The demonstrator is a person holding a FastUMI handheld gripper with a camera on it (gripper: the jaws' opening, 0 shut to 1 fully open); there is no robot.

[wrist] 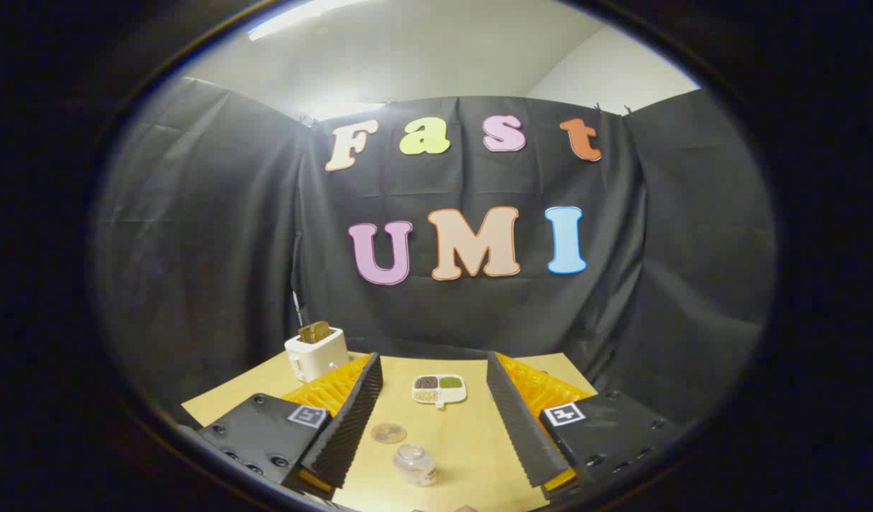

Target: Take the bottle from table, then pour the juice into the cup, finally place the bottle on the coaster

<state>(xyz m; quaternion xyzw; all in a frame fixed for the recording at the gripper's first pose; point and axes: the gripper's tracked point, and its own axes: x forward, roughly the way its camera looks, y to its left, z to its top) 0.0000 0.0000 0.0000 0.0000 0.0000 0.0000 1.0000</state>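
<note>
Wooden counter (pixel 472 455) before a black cloth wall: the hand-held gripper (pixel 434 384) hangs spread wide, holding nothing. Between its fingers lie a round coaster (pixel 388 432) and clear cup (pixel 415 464); beyond, a sectioned dish (pixel 439 389) and toaster (pixel 316 352).

Item count on the desk (pixel 472 455): one toaster (pixel 316 353) holding one slice of toast (pixel 314 331); one divided dish (pixel 439 390) with four compartments (each filled); one round coaster (pixel 388 432); one clear cup (pixel 415 464). One set of tongs (pixel 433 427) was present, two fingers set wide apart.
</note>
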